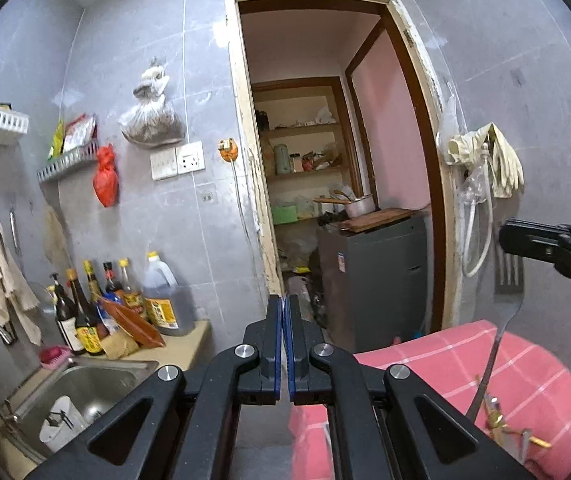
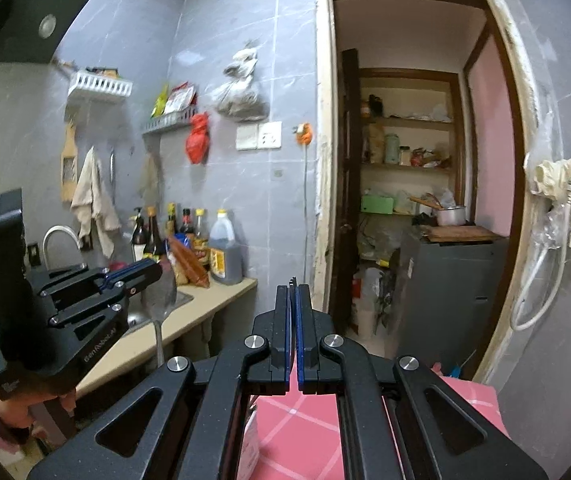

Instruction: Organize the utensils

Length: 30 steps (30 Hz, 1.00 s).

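Apparently each gripper was carrying a utensil: the right gripper (image 1: pixel 503 236) pinched a slotted spatula (image 1: pixel 508 276) beside the doorway (image 1: pixel 441 160), and the left gripper (image 2: pixel 157 270) clamped a cleaver (image 2: pixel 161 294) nearer the sink (image 1: pixel 85 384). Next, probably, a storage place was needed.

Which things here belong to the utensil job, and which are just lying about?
Job: slotted spatula in right hand-held gripper; flat metal utensil in left hand-held gripper.
Lying about: sauce bottles, red bag, gloves, sink.
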### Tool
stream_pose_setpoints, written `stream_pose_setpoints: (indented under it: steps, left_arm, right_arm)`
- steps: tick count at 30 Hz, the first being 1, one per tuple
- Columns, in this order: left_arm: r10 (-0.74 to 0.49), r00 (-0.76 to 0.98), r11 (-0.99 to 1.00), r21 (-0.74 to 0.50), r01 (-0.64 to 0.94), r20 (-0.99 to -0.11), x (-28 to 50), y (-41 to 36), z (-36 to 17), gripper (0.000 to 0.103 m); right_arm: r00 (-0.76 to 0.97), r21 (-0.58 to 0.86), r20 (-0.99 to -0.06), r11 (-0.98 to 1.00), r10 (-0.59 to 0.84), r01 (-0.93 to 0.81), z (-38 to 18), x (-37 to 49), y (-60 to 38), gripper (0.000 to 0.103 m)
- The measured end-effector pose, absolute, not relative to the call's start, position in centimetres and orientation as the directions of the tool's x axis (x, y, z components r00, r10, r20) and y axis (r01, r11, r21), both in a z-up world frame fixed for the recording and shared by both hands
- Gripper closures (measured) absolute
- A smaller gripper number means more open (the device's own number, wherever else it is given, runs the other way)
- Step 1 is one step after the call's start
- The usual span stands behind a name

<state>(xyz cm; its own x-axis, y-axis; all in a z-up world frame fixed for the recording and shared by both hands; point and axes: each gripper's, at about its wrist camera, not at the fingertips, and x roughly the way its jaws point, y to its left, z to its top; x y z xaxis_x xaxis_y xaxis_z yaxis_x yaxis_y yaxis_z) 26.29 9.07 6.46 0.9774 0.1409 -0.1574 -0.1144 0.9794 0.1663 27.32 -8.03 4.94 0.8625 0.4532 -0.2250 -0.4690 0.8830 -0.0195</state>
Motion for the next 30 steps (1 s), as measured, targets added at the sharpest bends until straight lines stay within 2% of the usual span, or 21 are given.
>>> stream_pose_setpoints:
  steps: [3, 8, 15, 24, 26, 30]
  left_arm:
    - [0.15, 0.977, 0.974, 0.194, -0.12, -0.149, 26.0, 8.6, 5.4, 0.101]
    - [0.158, 0.968, 0.973, 0.198, -0.12, -0.193, 25.6, 8.3, 3.8, 0.1]
    - [0.145, 0.958, 0.982, 0.151, -0.109, -0.248, 24.8, 8.6, 2.8, 0.1]
    - [0.037, 0.952, 0.999, 0.026, -0.03, -0.302, 23.9, 9.6, 3.1, 0.1]
    - [-0.002, 0.948, 1.0, -0.023, -0.006, -0.32, 23.8, 10.0, 3.0, 0.1]
    - [-0.057, 0.939, 0.991, -0.131, 0.013, -0.339, 23.3, 10.8, 2.7, 0.098]
  right_arm:
    - [0.85, -0.025, -0.252, 0.876, 0.462, -0.483, 3.6, 27.4, -7.5, 0.1]
    - [0.839, -0.02, -0.278, 0.871, 0.467, -0.491, 1.9, 27.6, -7.2, 0.1]
    - [0.81, 0.02, -0.304, 0.853, 0.501, -0.521, 0.3, 27.6, -7.4, 0.1]
    - [0.773, 0.112, -0.335, 0.837, 0.539, -0.535, -1.2, 27.7, -8.4, 0.098]
    - [0.779, 0.128, -0.327, 0.842, 0.535, -0.524, -1.1, 27.4, -9.1, 0.092]
    - [0.804, 0.157, -0.306, 0.86, 0.51, -0.485, -0.3, 26.7, -10.8, 0.071]
